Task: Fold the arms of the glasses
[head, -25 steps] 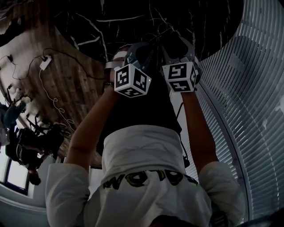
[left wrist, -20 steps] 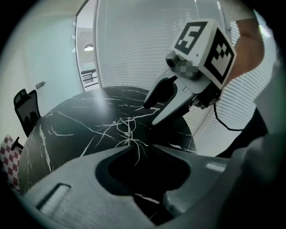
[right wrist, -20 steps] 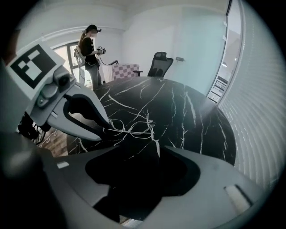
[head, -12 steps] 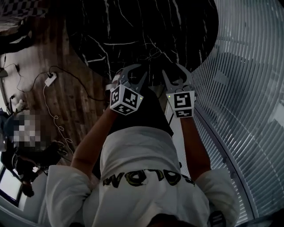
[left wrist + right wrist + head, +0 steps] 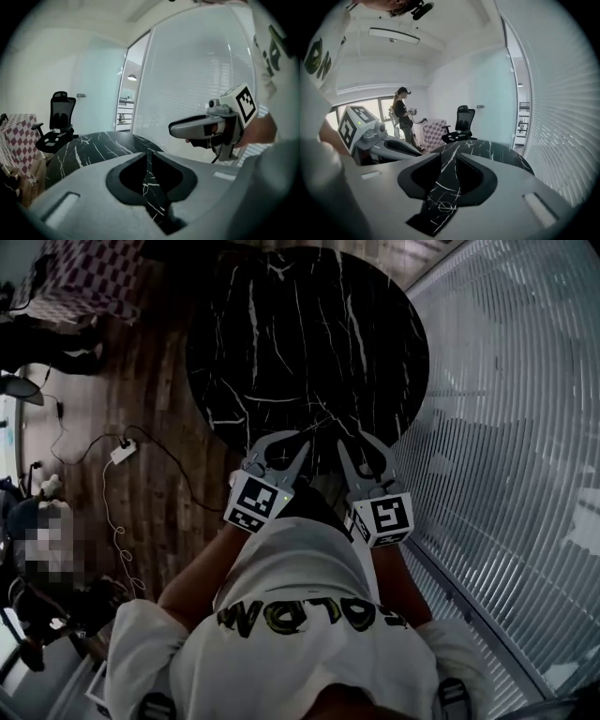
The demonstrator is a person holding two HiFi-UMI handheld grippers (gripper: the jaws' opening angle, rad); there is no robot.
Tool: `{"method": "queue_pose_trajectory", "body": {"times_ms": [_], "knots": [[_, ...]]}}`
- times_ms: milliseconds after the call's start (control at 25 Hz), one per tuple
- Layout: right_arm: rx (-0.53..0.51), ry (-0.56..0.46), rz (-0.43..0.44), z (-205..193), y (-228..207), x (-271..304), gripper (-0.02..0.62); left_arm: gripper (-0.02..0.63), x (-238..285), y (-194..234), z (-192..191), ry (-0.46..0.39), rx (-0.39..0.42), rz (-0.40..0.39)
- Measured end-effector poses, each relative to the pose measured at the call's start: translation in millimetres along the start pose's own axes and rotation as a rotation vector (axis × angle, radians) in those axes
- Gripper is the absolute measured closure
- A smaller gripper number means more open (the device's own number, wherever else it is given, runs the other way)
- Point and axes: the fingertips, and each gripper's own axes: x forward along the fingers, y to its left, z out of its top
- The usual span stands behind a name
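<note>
Both sets have risen over the worktop (image 5: 309, 334) edge: left tongs (image 5: 293, 439) barely parted, right tongs (image 5: 356, 439) wider, just been closing, both empty.

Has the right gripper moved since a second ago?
Yes, upward: the black table now looks much smaller behind it while the right gripper looks as large, still over its near edge. Its jaws have just been closing, nothing between them.
</note>
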Motion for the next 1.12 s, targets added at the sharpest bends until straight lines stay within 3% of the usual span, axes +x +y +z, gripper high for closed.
{"method": "queue_pose_trajectory", "body": {"times_ms": [200,360,800,1120], "knots": [[0.020,-0.130,0.031,57,12,-14,0.537,0.604,-24,2,68,-0.176,-0.038,0.025],[0.020,-0.206,0.039,94,19,-27,0.568,0.604,-42,1,98,-0.279,-0.146,0.038],[0.040,-0.298,0.060,146,33,-48,0.594,0.604,-53,-10,153,-0.377,-0.098,0.007],[0.046,-0.325,0.053,150,33,-56,0.594,0.604,-54,-16,152,-0.380,-0.095,0.015]]}}
